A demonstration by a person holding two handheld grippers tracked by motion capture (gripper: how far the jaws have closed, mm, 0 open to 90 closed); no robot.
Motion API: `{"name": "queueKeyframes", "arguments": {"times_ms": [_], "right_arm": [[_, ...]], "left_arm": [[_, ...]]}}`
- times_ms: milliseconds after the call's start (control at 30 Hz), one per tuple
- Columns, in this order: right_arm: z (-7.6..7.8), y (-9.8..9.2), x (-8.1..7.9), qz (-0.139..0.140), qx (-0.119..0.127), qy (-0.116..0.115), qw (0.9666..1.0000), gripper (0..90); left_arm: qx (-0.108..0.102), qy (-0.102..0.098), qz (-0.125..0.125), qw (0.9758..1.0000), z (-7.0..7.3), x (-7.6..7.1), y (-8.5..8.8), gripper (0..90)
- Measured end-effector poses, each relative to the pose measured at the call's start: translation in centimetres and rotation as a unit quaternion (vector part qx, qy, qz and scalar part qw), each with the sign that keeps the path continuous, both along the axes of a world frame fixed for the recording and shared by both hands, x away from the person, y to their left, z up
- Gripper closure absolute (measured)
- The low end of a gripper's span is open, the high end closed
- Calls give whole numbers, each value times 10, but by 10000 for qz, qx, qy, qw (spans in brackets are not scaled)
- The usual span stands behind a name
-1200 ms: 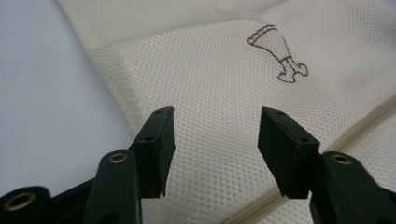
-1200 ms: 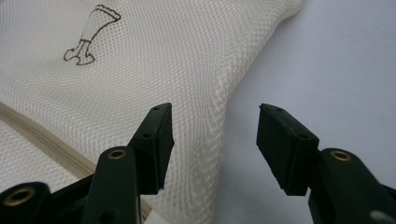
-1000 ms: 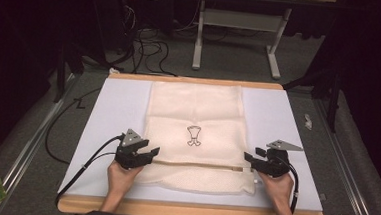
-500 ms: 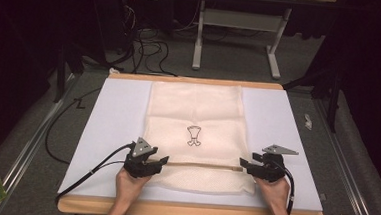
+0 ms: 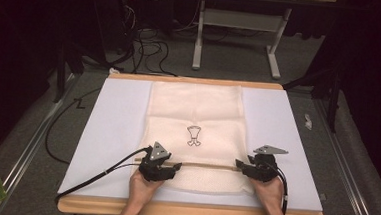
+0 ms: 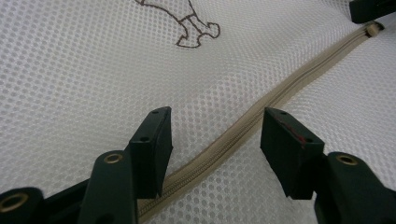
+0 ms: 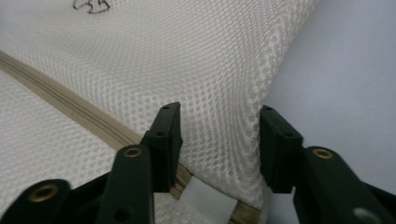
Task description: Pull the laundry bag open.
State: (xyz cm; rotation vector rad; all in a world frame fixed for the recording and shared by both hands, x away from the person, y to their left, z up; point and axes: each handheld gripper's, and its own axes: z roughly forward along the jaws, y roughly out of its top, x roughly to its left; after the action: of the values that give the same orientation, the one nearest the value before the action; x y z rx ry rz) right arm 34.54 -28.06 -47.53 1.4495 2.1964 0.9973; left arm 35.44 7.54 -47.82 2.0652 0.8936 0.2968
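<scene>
White table (image 5: 113,113), cream mesh bag (image 5: 194,108)

Lab: dark curtains, floor cables (image 5: 147,45), metal desk frame (image 5: 238,38).

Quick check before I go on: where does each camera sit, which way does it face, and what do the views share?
High view: above the near edge, looking forward and down on the mesh bag; both hands, left gripper, right gripper.
Left gripper view: between its open jaws, along the zipper.
Right gripper view: open jaws straddling the bag's edge.
Shared: bag and zipper.
</scene>
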Motion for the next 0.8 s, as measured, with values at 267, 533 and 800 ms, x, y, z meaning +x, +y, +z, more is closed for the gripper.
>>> {"name": "queueKeyframes", "arguments": {"times_ms": [267,533,800], "right_arm": [[0,5,-3,82,-390,-148,9991,754],[1,-1,-1,236,-235,-155,9993,872],[8,-9,-2,322,99,-292,9990,877]], "left_arm": [[30,73,-39,10000,-2,3,-7,437],[-12,100,-189,9998,5,7,-20,448],[-85,188,-495,9986,14,8,-36,496]]}}
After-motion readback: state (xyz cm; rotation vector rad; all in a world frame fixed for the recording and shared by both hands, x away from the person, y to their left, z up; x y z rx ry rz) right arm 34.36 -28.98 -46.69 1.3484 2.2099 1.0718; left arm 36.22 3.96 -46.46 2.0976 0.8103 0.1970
